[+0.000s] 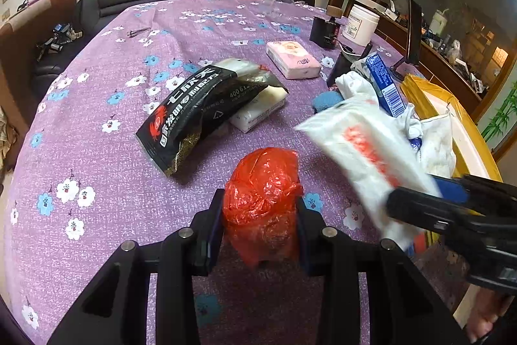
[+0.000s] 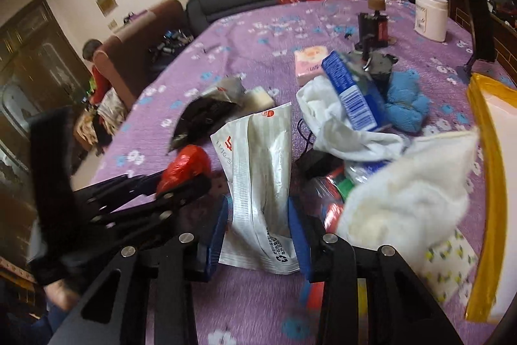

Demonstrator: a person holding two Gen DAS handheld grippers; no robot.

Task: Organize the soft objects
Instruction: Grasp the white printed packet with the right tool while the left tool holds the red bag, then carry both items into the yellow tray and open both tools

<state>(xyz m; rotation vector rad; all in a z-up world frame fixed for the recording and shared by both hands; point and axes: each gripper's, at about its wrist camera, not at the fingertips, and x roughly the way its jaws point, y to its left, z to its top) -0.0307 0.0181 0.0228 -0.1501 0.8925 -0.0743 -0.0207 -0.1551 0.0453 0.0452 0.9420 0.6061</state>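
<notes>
Two grippers each held one item above the purple tablecloth point(image 1: 97, 125): left gripper point(image 1: 260, 215) clamped one red plastic bundle point(image 1: 263, 202); right gripper point(image 2: 258, 231) pinched one white pouch point(image 2: 261, 183).

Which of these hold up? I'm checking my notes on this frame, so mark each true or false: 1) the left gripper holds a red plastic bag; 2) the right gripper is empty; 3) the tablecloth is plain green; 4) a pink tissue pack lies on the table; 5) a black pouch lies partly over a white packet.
1) True: the left gripper is clamped on the red plastic bag.
2) False: the right gripper has a white pouch between its fingers.
3) False: the tablecloth is purple with white and blue flowers.
4) True: the pink tissue pack lies flat, apart from both grippers.
5) True: the black pouch overlaps the white packet.
</notes>
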